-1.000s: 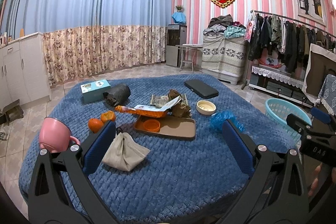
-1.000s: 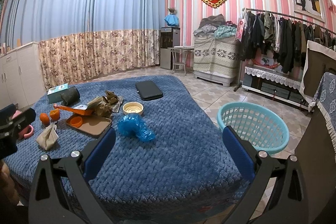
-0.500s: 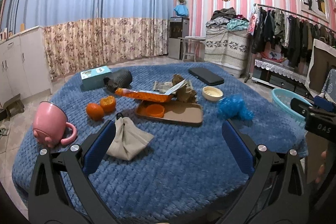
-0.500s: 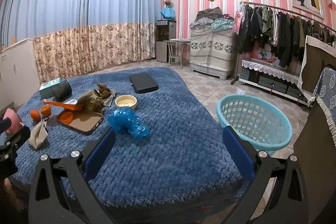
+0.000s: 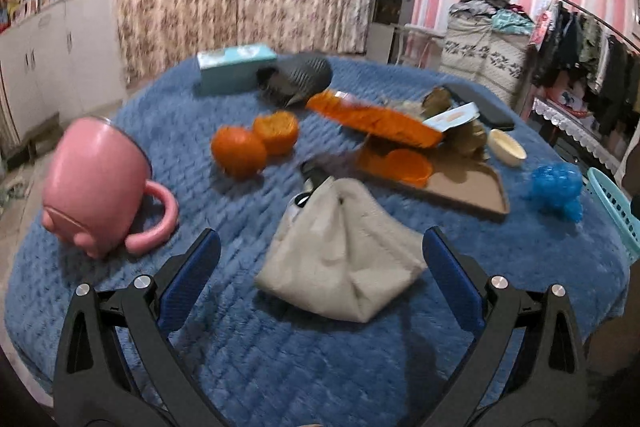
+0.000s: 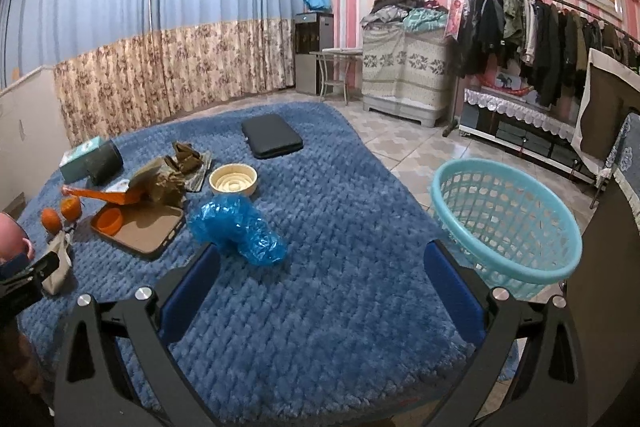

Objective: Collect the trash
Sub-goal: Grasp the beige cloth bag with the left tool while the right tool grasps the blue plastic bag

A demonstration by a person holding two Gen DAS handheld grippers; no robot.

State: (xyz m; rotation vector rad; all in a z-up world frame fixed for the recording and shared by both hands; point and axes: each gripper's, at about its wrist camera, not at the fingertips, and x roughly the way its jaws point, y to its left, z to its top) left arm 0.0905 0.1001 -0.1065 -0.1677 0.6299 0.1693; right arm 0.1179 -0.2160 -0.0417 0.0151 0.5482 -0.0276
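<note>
Left gripper (image 5: pixel 320 259) open, beige bag (image 5: pixel 340 259) between its fingers. Right gripper (image 6: pixel 322 267) open, empty, near blue wrapper (image 6: pixel 236 227).

- On the counter (image 6: pixel 340 211), the crumpled bag (image 6: pixel 236 229) lies just right of the tray (image 6: pixel 140 231).
- The bowl (image 6: pixel 233 179) sits behind the bag.
- The pouch (image 5: pixel 340 259) lies right of the mug (image 5: pixel 96 183), before two oranges (image 5: pixel 256 143).
- The basket (image 6: pixel 508 223) stands on the floor, right of the counter.

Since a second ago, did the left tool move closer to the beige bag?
Yes. The left tool has come forward and down toward the beige bag, which now lies between its open blue fingers, and the pink mug looms nearer too.
</note>
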